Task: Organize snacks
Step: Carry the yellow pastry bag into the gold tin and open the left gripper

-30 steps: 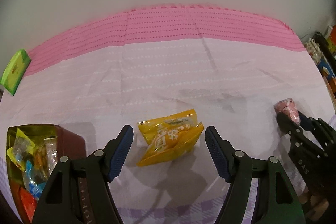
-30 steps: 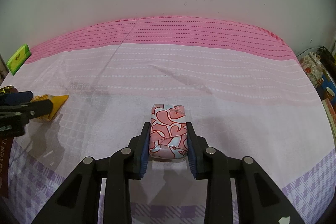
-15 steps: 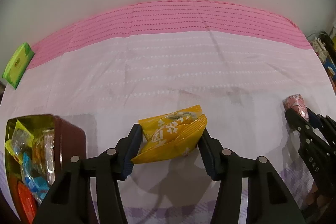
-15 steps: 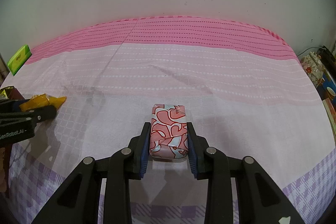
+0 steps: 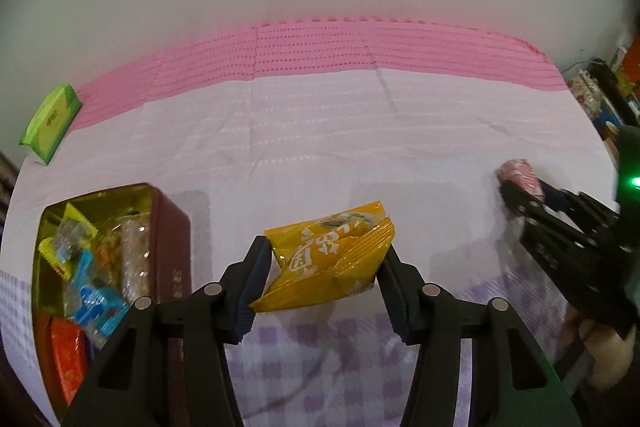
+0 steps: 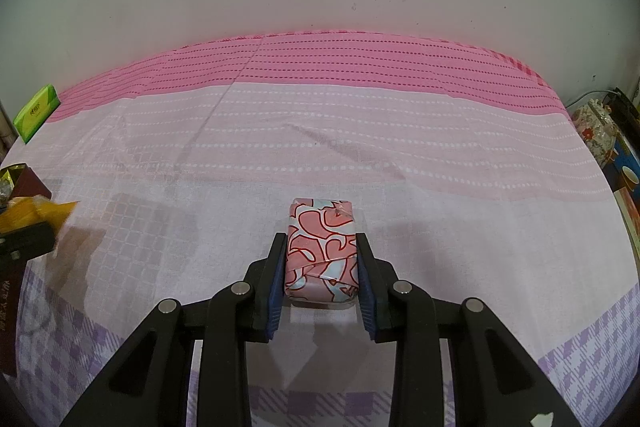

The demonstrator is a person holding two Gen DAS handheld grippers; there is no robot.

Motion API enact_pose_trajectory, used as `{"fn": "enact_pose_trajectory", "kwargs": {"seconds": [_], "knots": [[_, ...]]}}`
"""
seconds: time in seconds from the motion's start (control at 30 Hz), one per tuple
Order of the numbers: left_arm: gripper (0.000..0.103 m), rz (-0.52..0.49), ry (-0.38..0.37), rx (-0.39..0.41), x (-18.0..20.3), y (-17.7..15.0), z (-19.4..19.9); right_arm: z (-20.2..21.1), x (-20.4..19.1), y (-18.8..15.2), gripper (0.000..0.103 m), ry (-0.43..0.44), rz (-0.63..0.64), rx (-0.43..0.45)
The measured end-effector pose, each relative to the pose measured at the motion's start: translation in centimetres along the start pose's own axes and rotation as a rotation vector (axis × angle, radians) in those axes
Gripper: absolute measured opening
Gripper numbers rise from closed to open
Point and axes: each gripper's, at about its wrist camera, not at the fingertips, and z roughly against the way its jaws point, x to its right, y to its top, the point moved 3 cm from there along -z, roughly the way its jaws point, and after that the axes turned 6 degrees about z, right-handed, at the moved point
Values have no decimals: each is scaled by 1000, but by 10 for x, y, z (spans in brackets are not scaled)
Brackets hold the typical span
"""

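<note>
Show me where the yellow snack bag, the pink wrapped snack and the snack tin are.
yellow snack bag (image 5: 328, 263), left wrist view, printed front.
pink wrapped snack (image 6: 320, 247), right wrist view, top face.
snack tin (image 5: 170, 239), left wrist view, brown side wall.

Black hand-held gripper (image 6: 321, 269), blue ribbed pads (image 6: 277, 277), silver round pivot pins, green indicator light

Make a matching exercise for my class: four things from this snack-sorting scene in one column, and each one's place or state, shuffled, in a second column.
Things:
1. yellow snack packet
2. pink patterned packet
3. green box
4. brown tin

Places or states:
A. at the cloth's far left edge
B. clamped in the right gripper
C. open, with wrapped snacks inside
D. clamped in the left gripper

Pairs: 1-D, 2-B, 3-A, 4-C
</note>
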Motion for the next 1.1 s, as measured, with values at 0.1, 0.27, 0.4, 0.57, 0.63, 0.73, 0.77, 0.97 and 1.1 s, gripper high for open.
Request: {"fn": "enact_pose_trajectory", "kwargs": {"seconds": [0.1, 0.27, 0.4, 0.57, 0.63, 0.73, 0.77, 0.97, 1.1], "knots": [[54, -4, -4, 11, -3, -7, 19, 0, 0, 0, 30, 1, -1, 0], [54, -3, 11, 47, -13, -15, 49, 0, -1, -1, 30, -1, 1, 0], [54, 28, 20, 66, -31, -17, 70, 0, 0, -1, 30, -1, 0, 0], [54, 69, 64, 89, -63, -23, 90, 0, 0, -1, 30, 0, 0, 0], [54, 81, 82, 98, -76, -28, 97, 0, 0, -1, 30, 0, 0, 0], [54, 93, 124, 102, -98, -35, 104, 0, 0, -1, 30, 0, 1, 0], [54, 102, 135, 99, -105, -37, 105, 0, 0, -1, 30, 0, 1, 0], [54, 197, 163, 44, -147, -54, 96, 0, 0, -1, 30, 1, 1, 0], [54, 217, 189, 30, -163, -63, 91, 0, 1, -1, 30, 0, 1, 0]]}}
